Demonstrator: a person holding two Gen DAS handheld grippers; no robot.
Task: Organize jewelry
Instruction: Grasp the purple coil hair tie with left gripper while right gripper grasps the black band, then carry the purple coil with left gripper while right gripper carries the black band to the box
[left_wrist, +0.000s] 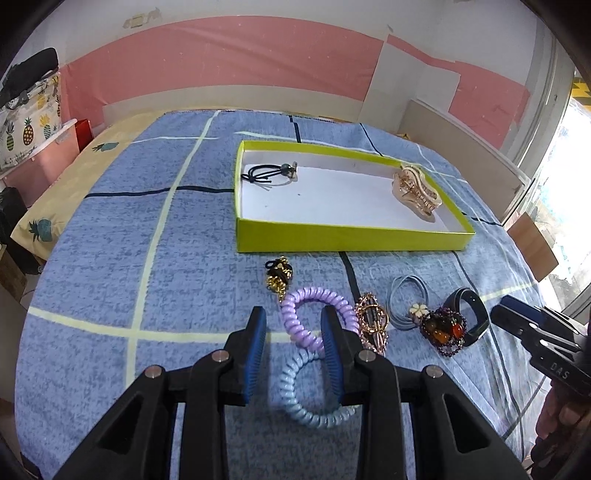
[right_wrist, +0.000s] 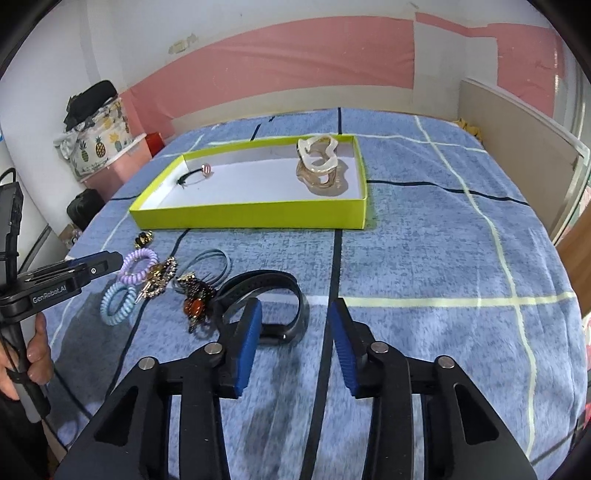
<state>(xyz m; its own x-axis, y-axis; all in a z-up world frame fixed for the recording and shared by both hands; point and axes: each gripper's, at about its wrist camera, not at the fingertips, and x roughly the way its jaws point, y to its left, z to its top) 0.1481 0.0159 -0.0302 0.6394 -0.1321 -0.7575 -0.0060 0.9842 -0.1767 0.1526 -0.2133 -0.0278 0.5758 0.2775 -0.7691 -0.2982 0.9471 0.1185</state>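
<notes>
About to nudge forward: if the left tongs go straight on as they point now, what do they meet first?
Probably the purple spiral hair tie, already lying between the open left tongs; the blue spiral hair tie sits beneath them. Height above both is unclear.

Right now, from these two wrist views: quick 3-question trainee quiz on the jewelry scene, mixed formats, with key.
1. True or false: the beige hair claw lies inside the green box.
2. How many items are in the box? A) one B) two C) four
3. Fill in: the left gripper has its jaws open over the purple coil hair tie and the ____ one.

Key: 1 true; 2 B (claw, black hair tie); 3 blue.
</notes>
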